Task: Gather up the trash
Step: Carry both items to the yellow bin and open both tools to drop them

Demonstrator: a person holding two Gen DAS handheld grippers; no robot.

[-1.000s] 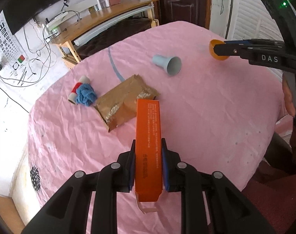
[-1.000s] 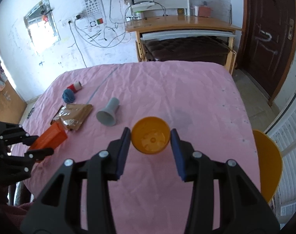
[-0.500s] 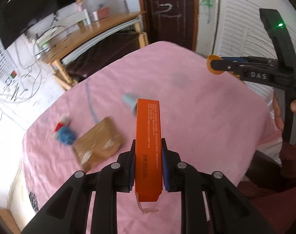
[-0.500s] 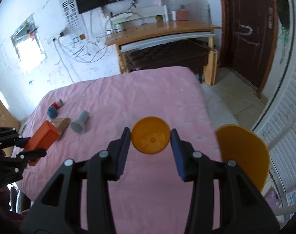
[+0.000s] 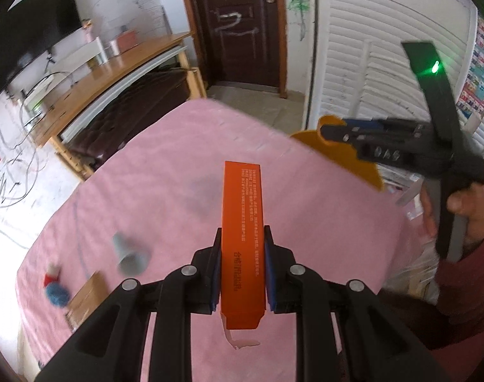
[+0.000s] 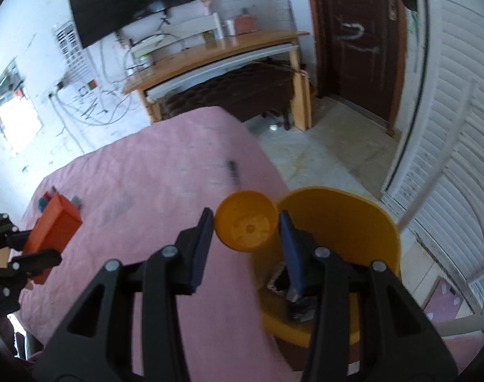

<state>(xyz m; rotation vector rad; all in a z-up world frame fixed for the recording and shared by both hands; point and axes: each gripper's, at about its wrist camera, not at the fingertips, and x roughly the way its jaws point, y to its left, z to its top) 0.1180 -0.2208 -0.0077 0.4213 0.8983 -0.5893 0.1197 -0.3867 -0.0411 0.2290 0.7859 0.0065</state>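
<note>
Left gripper (image 5: 242,278) clamped on long orange cardboard box (image 5: 242,222); right gripper (image 6: 245,229) pinching small orange plastic cup (image 6: 245,225), poised beside yellow plastic bin (image 6: 353,222) for dropping.

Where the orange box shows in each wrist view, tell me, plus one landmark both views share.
Left wrist view: the orange box stands centre, clamped between the left gripper pads.
Right wrist view: the same box sits at the far left edge, over the pink table.
Shared landmark: the dark brown door with white scribbles.
</note>
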